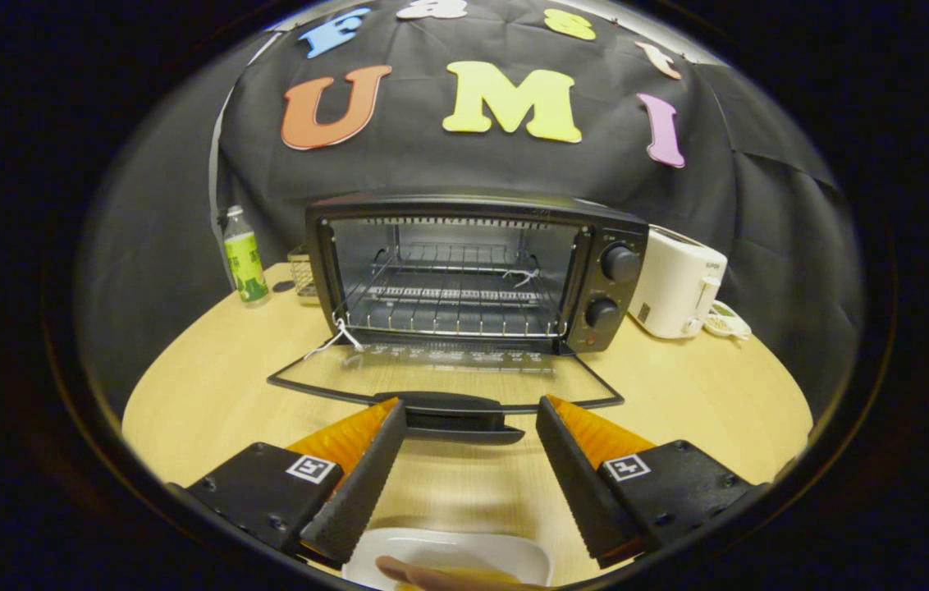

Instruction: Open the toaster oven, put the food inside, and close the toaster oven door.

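Observation:
A black toaster oven (612,283) stands on the round wooden table (702,402) with its glass door (444,373) folded down flat toward me. The door's black handle (452,410) lies just ahead of my fingertips. Inside, the wire rack (448,300) is bare. My gripper (471,414) is open, its fingers wide apart with nothing between them. Close under the fingers sits a white dish (448,554) holding a tan piece of food (440,577), partly cut off from sight.
A white pop-up toaster (676,283) with a coiled cord (727,322) stands right of the oven. A green-labelled bottle (244,256) and a small wire holder (303,273) stand to its left. Bare tabletop flanks the lowered door.

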The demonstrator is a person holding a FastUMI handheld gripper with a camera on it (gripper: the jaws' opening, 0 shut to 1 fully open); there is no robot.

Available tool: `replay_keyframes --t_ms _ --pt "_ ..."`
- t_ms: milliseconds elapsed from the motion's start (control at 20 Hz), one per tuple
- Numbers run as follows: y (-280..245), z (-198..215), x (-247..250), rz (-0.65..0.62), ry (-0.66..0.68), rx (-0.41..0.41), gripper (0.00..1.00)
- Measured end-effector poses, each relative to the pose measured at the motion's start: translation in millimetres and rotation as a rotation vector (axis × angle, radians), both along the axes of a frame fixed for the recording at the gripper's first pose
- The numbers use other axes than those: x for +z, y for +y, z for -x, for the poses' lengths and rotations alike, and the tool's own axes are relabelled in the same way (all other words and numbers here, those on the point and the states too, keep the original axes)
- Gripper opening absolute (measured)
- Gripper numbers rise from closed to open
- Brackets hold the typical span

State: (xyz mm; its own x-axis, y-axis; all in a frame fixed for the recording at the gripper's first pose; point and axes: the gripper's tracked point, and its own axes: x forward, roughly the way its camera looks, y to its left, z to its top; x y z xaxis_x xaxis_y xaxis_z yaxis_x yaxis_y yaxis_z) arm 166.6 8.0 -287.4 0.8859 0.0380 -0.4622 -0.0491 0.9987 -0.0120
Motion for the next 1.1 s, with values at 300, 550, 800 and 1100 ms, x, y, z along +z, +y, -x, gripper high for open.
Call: replay_keyframes --t_ms 300,550,800,1100 --pt "5 52 28 -0.01 -0.042 0.062 1.0" --pt "-2 104 34 0.016 -0.091 0.069 1.0" --pt "-14 144 11 -0.028 -0.097 0.003 1.0" --pt "-14 166 -32 -0.084 -0.059 -0.042 1.0"
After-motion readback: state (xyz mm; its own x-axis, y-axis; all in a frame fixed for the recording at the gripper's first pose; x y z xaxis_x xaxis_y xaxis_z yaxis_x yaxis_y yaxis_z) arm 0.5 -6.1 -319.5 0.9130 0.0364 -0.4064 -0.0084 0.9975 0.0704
